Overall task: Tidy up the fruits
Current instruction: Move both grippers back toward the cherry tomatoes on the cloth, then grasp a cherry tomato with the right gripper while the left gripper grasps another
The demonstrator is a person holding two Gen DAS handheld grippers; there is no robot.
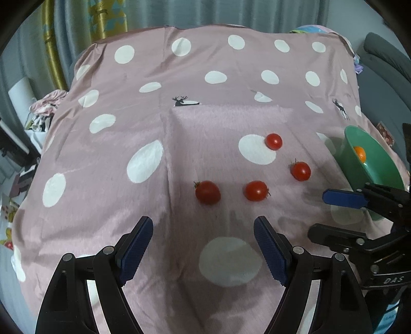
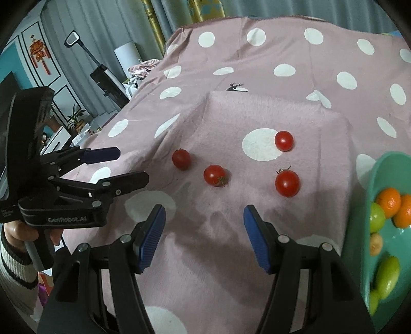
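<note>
**Both claws open above four tomatoes**

Nearest the left wrist camera, the left gripper [image 1: 203, 228] hangs with its blue pads spread wide and nothing between them. Under it lies a pink cloth [image 1: 128, 123] with white dots. Just past the pads sit two tomatoes: the left tomato [image 1: 207, 192] and the middle tomato [image 1: 255, 190], side by side but apart. Further on and to the right is the stemmed tomato [image 1: 300, 170], and beyond it the far tomato [image 1: 273, 141], which touches the edge of a white dot. All four rest on the cloth, none touching another.

At the right edge of that view, the right gripper [image 1: 323, 213] reaches in, its jaws parted and empty, just in front of a green bowl [image 1: 370, 164] that stands tilted on the cloth. An orange [image 1: 359, 153] shows inside.

From the right wrist view, the right gripper's own pads stand moderately apart, gripping nothing, with the stemmed tomato closest ahead. The bowl is at the right edge and holds oranges [image 2: 390, 200] and green fruits [image 2: 388, 276]. A hand [image 2: 23, 232] in a striped sleeve [image 2: 12, 267] grips the left gripper's handle at the left edge. Curtains [image 1: 154, 12] hang behind the cloth.
</note>
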